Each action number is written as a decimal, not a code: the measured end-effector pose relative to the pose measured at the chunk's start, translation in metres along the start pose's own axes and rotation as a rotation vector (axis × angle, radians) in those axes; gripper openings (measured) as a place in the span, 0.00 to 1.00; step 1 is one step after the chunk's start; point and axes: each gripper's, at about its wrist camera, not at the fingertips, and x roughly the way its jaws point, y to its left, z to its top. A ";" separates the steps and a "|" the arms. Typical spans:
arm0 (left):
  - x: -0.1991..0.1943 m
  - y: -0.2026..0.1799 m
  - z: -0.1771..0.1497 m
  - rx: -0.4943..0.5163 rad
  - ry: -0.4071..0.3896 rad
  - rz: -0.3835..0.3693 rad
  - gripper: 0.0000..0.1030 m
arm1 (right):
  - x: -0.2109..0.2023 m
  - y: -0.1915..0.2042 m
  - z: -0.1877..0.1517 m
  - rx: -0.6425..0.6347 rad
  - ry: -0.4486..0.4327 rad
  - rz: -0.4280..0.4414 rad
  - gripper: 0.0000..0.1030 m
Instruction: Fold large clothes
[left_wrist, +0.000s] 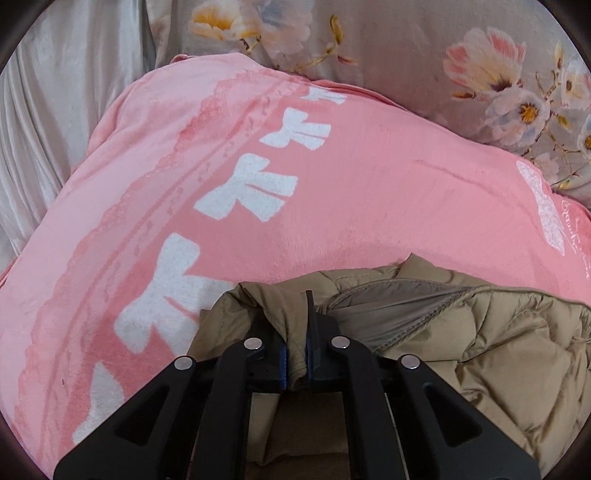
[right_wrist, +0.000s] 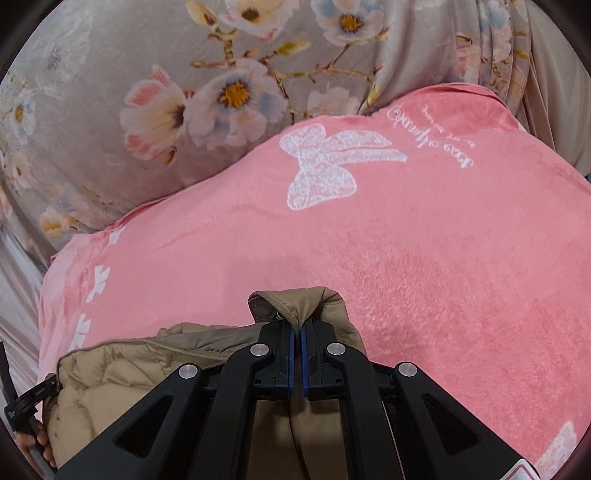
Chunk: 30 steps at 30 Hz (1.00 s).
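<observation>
Tan quilted jacket (left_wrist: 480, 354) low in both views, lying on pink blanket (left_wrist: 351, 206). Left gripper (left_wrist: 295, 354) pinching jacket fold. Right gripper (right_wrist: 297, 354) pinching jacket edge, fabric bunched past tips. Floral bedding (right_wrist: 110, 122) behind blanket.

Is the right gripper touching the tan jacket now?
Touching. The right wrist view shows the right gripper shut on a fold of the tan jacket, fabric pinched between its blue pads.
</observation>
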 end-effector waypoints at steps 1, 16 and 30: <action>0.004 -0.001 0.000 0.002 0.004 0.000 0.07 | 0.004 -0.001 -0.002 0.000 0.007 -0.002 0.02; 0.031 -0.009 -0.010 0.015 -0.009 0.005 0.07 | 0.046 -0.003 -0.027 -0.016 0.080 -0.035 0.02; 0.039 -0.011 -0.016 0.010 -0.049 0.010 0.07 | 0.053 0.002 -0.031 -0.036 0.086 -0.064 0.01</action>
